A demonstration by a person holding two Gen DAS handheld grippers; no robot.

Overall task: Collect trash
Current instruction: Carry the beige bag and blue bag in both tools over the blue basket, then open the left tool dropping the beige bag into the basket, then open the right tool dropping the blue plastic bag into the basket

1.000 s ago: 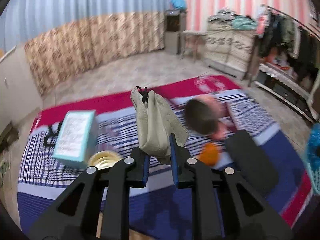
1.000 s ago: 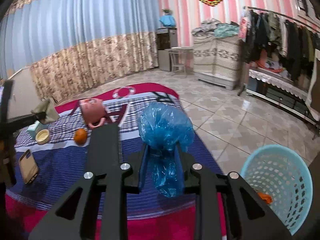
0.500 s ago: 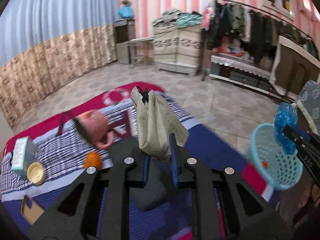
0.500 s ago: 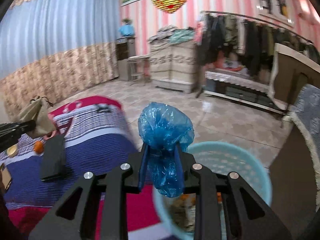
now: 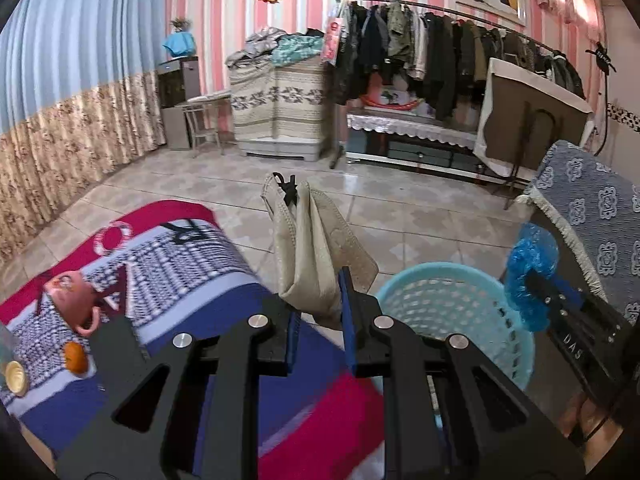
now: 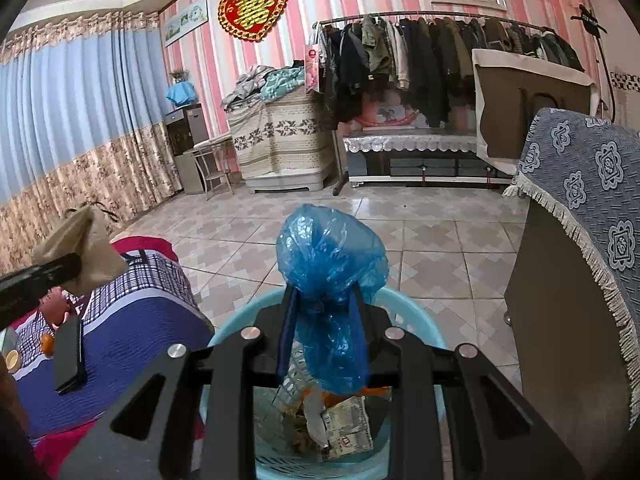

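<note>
Two hand-held grippers each clamp one item: beige mask, blue bag.

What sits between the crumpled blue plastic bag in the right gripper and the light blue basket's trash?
Nothing: in the right wrist view the blue plastic bag hangs over the basket, with only open air above the trash.

Beige face mask: folded, creased, black ear loop at its top, standing upright, pinched at its lower edge.

Blue plastic bag: crumpled, translucent, bunched into a bulb above a clamped neck, directly over the basket.

Light-blue perforated waste basket: upright on the tiled floor beside the rug, containing paper scraps and wrappers.
</note>
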